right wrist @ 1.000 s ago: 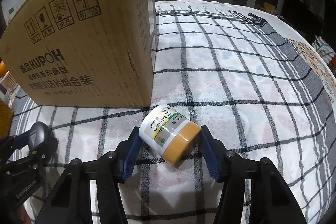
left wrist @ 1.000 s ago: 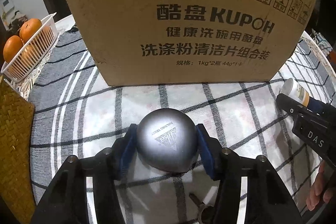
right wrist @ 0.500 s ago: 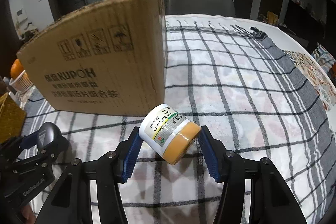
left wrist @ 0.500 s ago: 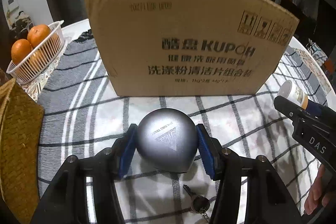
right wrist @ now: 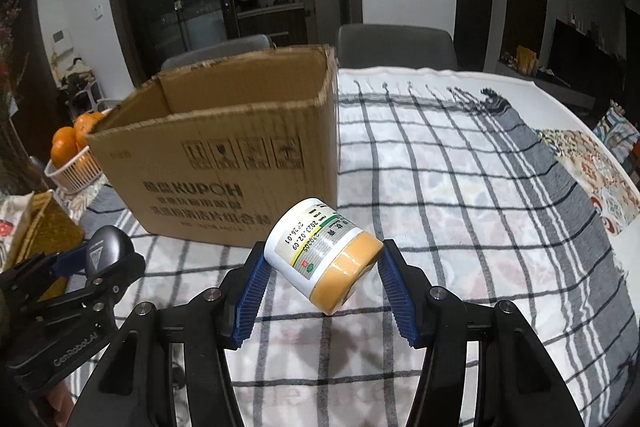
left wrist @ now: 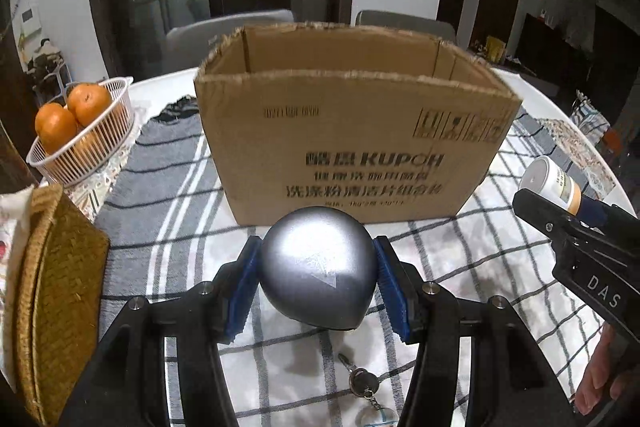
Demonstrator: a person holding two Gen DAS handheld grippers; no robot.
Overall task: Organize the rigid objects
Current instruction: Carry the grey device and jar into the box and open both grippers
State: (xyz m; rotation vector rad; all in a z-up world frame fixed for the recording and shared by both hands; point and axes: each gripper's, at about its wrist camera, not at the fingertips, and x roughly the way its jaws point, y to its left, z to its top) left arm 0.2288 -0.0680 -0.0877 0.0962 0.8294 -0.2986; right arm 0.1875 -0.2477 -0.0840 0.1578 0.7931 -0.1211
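Left wrist view: left tool (left wrist: 318, 285) pinching grey rounded object (left wrist: 318, 267), raised before open cardboard box (left wrist: 352, 143). Right tool (right wrist: 322, 285) pinching tilted yellow-capped jar (right wrist: 322, 255) above checked worktop (right wrist: 460, 207).

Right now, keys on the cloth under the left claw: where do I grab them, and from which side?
Take the keys at the dark round head, coming straight down from above. They lie flat on the cloth, so a side approach has nothing to pinch. The chain and pale fob are too loose.

table (right wrist: 560, 99), plaid cloth (right wrist: 460, 195), box (left wrist: 352, 147), keys (left wrist: 362, 383)
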